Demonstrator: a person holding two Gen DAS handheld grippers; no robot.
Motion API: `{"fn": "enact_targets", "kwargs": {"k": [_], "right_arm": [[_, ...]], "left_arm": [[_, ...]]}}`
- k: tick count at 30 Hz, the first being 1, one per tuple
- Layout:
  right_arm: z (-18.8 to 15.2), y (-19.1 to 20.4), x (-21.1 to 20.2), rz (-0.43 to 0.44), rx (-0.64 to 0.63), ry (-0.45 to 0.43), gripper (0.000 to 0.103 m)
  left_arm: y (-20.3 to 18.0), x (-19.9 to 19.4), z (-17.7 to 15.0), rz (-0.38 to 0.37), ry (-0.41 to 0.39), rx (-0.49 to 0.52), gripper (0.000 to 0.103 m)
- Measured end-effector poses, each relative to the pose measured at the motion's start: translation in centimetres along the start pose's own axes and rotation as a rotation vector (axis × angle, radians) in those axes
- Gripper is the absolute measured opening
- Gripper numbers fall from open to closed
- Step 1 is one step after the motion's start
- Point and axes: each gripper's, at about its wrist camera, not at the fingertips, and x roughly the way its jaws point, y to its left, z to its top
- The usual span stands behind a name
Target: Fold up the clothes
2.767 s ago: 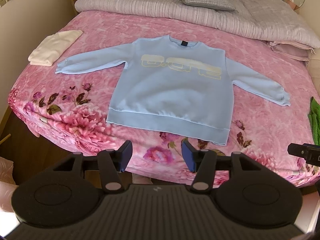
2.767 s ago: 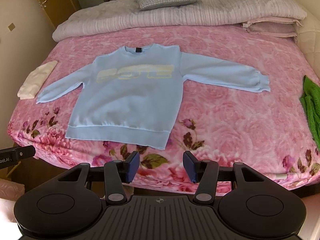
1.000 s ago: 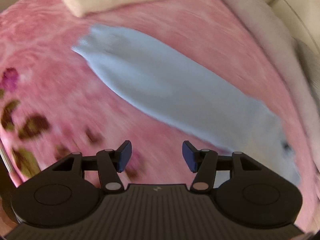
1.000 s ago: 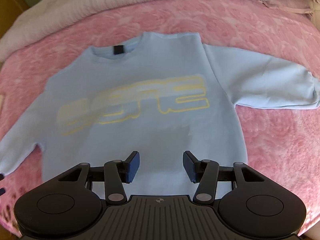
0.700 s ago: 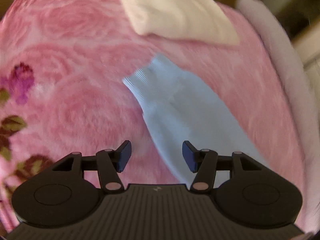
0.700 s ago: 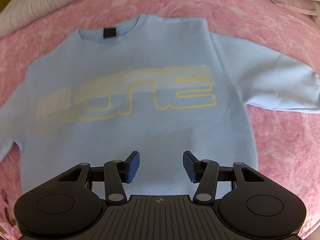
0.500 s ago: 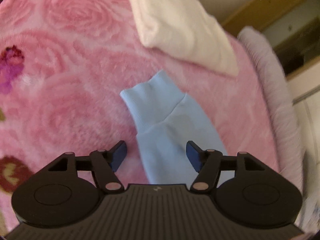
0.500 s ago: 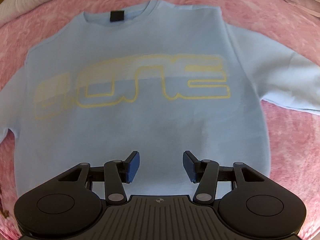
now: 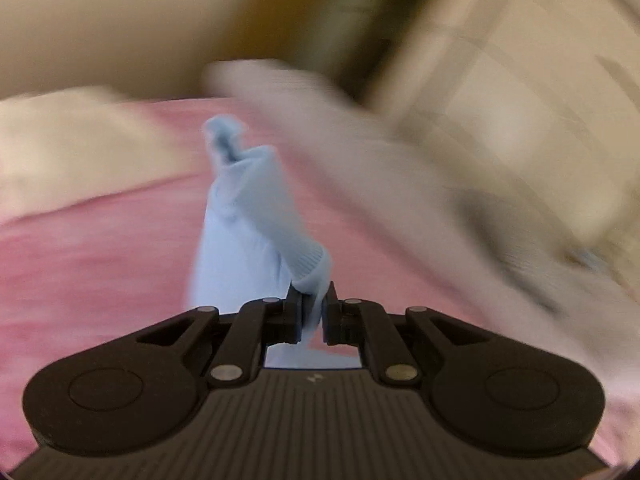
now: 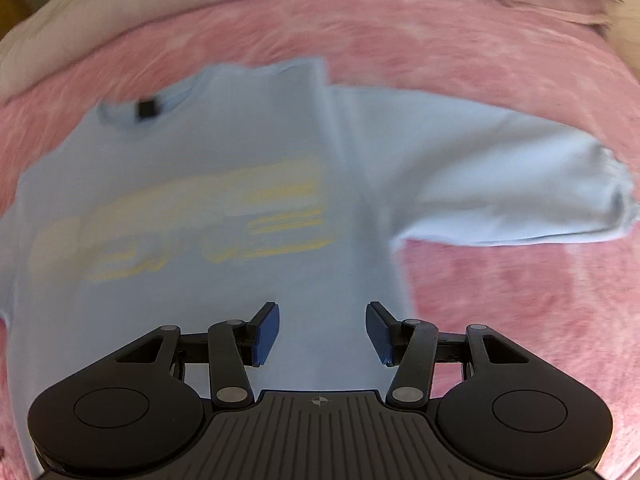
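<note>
Left wrist view: the left gripper (image 9: 311, 312) is closing on the ribbed cuff of a light-blue sweatshirt (image 9: 244, 232), fabric caught between its pads; the sleeve rises off the pink bedspread (image 9: 100, 248) and runs straight ahead from the fingers. A cream folded garment (image 9: 72, 140) lies blurred at left.

Right wrist view: the right gripper (image 10: 322, 334) hangs with jaws wide and nothing between them, over the sweatshirt's (image 10: 192, 200) lower body. The other sleeve (image 10: 500, 184) stretches away to the right, nearer this hand. No containers show.

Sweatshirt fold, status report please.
Left gripper closing on sleeve cuff. Right gripper open above sweatshirt body. Nothing in the way.
</note>
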Motion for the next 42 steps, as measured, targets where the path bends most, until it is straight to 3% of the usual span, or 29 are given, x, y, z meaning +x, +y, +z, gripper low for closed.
{"fn": "enact_targets", "kwargs": {"k": [1,3,4,7,10,13,17,19,22,28,30,31,33,36,38,42], "right_arm": [[0.2,-0.8,-0.2,0.000,0.018,-0.014,0.052],[0.7,-2.2,-0.6,-0.001,0.054,-0.038,0.052],[0.8,-2.8,-0.6,-0.001,0.076,-0.048,0.052],[1.5,-4.4,-0.7,0.027,0.139,-0.060,0.052],[1.6,-6.0,-0.6,0.086,0.198,-0.065,0.052],[1.4,-6.7,0.2,0.162,0.266,-0.057,0.052],[1.1,-6.8,2.4,0.356,0.427,-0.034,0.052],[1.1,-6.5,3.7,0.450,0.516,-0.021,0.052],[1.6,-5.8,5.9,0.512,0.600,-0.012,0.052],[2.5,-4.0,9.9,0.529,0.693,-0.022,0.052],[3.0,-3.3,9.9,0.529,0.635,-0.048,0.003],[3.2,-2.9,9.6,0.526,0.578,-0.065,0.005],[3.3,-2.4,7.3,0.520,0.459,-0.185,0.005],[2.9,-2.7,4.5,0.501,0.370,-0.285,0.005],[2.4,-3.2,4.6,0.475,0.345,-0.261,0.005],[1.3,-3.4,7.4,0.410,0.328,-0.139,0.005]], "left_arm": [[-2.6,0.7,-0.8,-0.103,0.030,0.018,0.008],[-7.4,2.7,-3.7,-0.280,0.170,0.028,0.020],[-8.6,3.7,-5.5,-0.299,0.247,0.032,0.024],[-11.8,6.5,-11.2,-0.323,0.481,0.044,0.025],[-10.7,6.7,-14.2,-0.230,0.584,0.045,0.025],[-8.4,5.8,-14.7,-0.100,0.603,0.072,0.025],[-4.2,5.7,-13.6,0.060,0.592,0.088,0.025],[-2.7,6.1,-13.4,0.106,0.590,0.100,0.025],[-1.0,6.9,-13.0,0.139,0.585,0.086,0.025],[0.3,7.6,-13.2,0.145,0.581,0.072,0.025],[0.3,7.8,-13.5,0.153,0.583,0.102,0.025],[0.4,7.9,-13.7,0.163,0.580,0.119,0.025],[0.5,8.1,-13.7,0.185,0.561,0.154,0.024],[0.8,8.3,-13.4,0.213,0.530,0.176,0.020],[1.1,8.2,-13.3,0.230,0.517,0.190,0.011],[1.8,8.1,-13.7,0.262,0.523,0.226,0.006]]}}
